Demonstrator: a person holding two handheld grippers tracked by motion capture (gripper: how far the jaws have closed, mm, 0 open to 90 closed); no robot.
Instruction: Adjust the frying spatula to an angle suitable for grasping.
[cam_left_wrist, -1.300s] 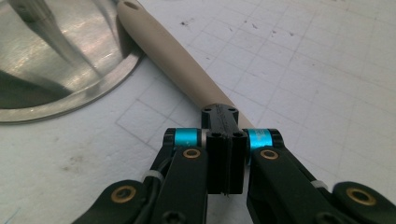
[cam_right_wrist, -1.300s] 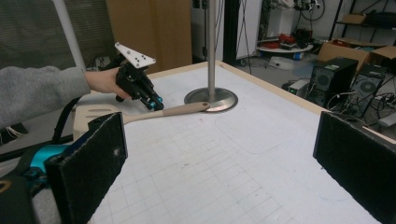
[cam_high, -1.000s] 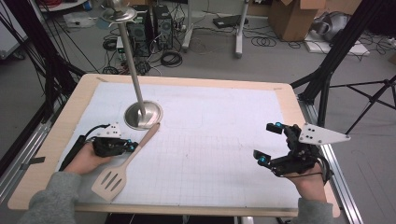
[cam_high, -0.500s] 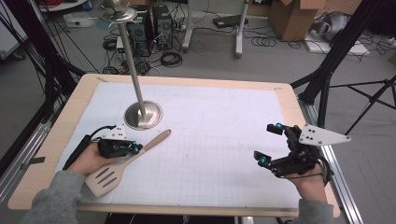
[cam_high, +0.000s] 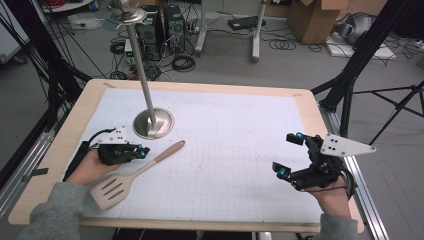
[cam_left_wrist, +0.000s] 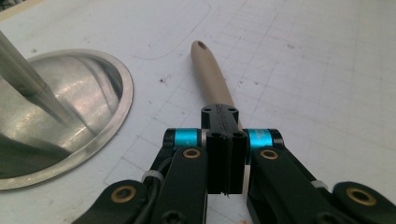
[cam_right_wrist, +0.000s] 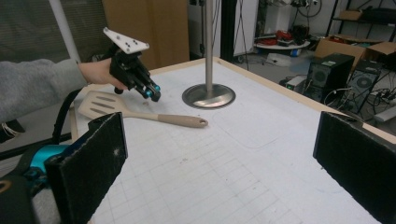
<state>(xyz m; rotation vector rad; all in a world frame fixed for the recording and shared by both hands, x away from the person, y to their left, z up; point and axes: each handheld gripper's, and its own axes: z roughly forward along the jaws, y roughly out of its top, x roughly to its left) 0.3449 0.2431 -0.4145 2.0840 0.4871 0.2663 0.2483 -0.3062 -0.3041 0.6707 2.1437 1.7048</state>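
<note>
A beige slotted spatula (cam_high: 160, 157) lies flat on the white grid mat, blade toward the person, handle pointing up and to the right. My left gripper (cam_high: 142, 151) hovers just over the handle's left side, shut with nothing between its pads. In the left gripper view its jaws (cam_left_wrist: 220, 116) are pressed together and the handle (cam_left_wrist: 212, 79) runs on beyond them. The right gripper view shows that gripper (cam_right_wrist: 153, 92) above the spatula (cam_right_wrist: 177, 120), apart from it. My right gripper (cam_high: 289, 154) is at the mat's right side, open and empty.
A metal stand (cam_high: 153, 122) with a round base and tall pole stands at the mat's back left, close to the left gripper; its base (cam_left_wrist: 56, 116) is just left of the jaws. The table's wooden rim (cam_high: 310, 115) frames the mat. Tripods and cables crowd the floor beyond.
The spatula has swung: its handle end moved right, away from the stand's base, and its blade shifted left. The left gripper moved slightly right and toward the person. The right gripper stayed put.
</note>
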